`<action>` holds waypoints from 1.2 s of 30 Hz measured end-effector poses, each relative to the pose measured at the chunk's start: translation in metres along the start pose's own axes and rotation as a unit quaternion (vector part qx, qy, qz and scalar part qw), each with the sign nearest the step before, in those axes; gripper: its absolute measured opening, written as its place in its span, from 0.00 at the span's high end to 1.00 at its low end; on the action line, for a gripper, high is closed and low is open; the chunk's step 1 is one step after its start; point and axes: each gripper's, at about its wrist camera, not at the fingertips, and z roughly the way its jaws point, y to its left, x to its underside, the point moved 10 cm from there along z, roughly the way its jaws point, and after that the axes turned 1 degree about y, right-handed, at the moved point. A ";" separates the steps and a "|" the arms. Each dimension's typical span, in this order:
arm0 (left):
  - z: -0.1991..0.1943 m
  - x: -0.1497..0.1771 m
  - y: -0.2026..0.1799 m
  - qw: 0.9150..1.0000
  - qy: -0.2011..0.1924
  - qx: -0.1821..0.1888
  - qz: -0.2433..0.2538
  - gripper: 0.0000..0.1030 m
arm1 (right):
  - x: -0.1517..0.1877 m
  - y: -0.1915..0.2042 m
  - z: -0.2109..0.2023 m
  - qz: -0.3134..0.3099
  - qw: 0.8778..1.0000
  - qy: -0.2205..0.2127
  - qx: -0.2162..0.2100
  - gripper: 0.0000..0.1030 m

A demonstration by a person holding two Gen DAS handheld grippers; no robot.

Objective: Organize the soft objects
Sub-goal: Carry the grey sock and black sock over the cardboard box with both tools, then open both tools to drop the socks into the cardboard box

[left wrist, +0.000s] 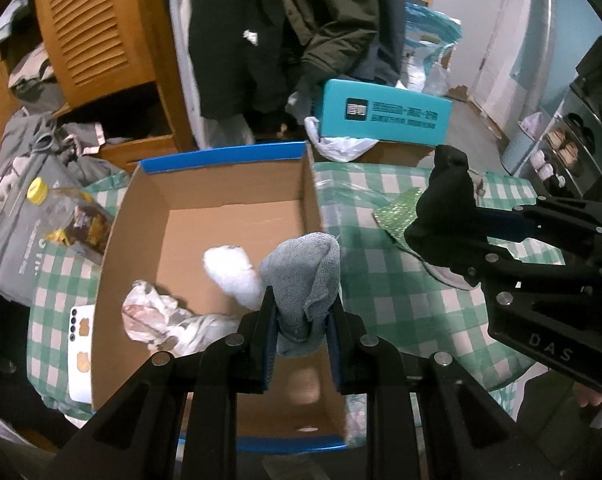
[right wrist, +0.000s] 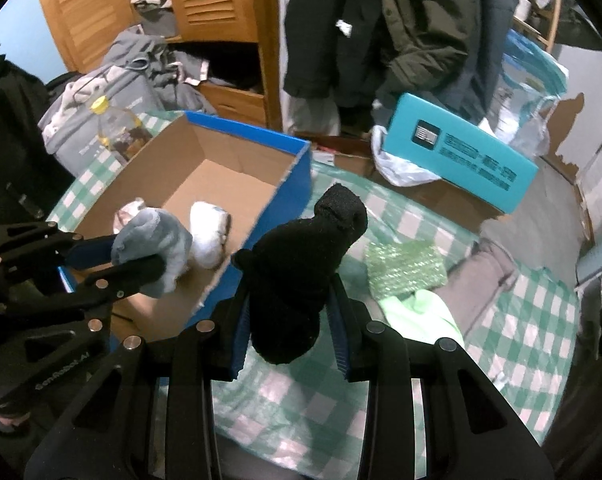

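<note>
My left gripper (left wrist: 301, 312) is shut on a rolled grey sock (left wrist: 305, 272) and holds it over the right side of the open cardboard box (left wrist: 221, 184) with blue outer walls. Inside the box lie a white sock roll (left wrist: 233, 272) and a crumpled pinkish-white cloth (left wrist: 153, 316). My right gripper (right wrist: 291, 312) is shut on a rolled black sock (right wrist: 301, 264), hanging above the green checked cloth (right wrist: 521, 320) just right of the box (right wrist: 293, 168). The right view also shows the left gripper (right wrist: 141, 256) with the grey sock (right wrist: 157, 244) over the box.
A teal box (left wrist: 385, 114) and a white plastic bag (left wrist: 337, 144) sit behind the checked cloth. A green bubble-wrap piece (right wrist: 405, 268), a pale green cloth (right wrist: 421, 316) and a grey item (right wrist: 489, 276) lie to the right. A yellow-capped bottle (left wrist: 69, 216) and a phone (left wrist: 81, 352) lie left of the box.
</note>
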 end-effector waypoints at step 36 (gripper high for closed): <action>0.026 0.040 0.101 0.995 0.049 -0.049 -0.066 0.68 | -0.017 0.110 0.069 -0.072 0.993 0.066 -0.062 0.66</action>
